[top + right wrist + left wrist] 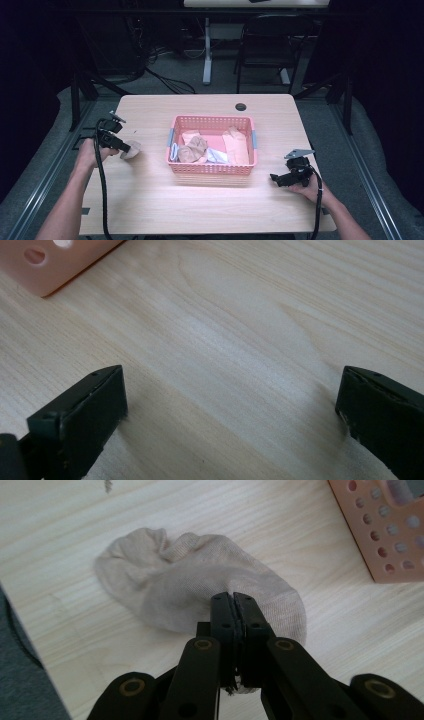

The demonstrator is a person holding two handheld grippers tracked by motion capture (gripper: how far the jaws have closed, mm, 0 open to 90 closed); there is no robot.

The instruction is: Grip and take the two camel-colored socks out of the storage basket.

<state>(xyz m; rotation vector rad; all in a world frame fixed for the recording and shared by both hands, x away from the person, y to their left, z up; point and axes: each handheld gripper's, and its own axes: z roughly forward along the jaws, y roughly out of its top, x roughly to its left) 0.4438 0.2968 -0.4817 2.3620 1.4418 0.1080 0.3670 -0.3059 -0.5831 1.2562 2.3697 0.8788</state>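
Clamped on a crumpled beige fabric sock (200,587) near the light wooden table's (150,200) left edge, the left gripper (233,600) is best opened only once the sock is laid flat, while the right gripper (230,410) is held wide and empty.

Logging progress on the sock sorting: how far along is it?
One beige sock lies on the table left of the pink basket, the left gripper shut on it. The right gripper is open over bare wood. Several garments remain in the basket.
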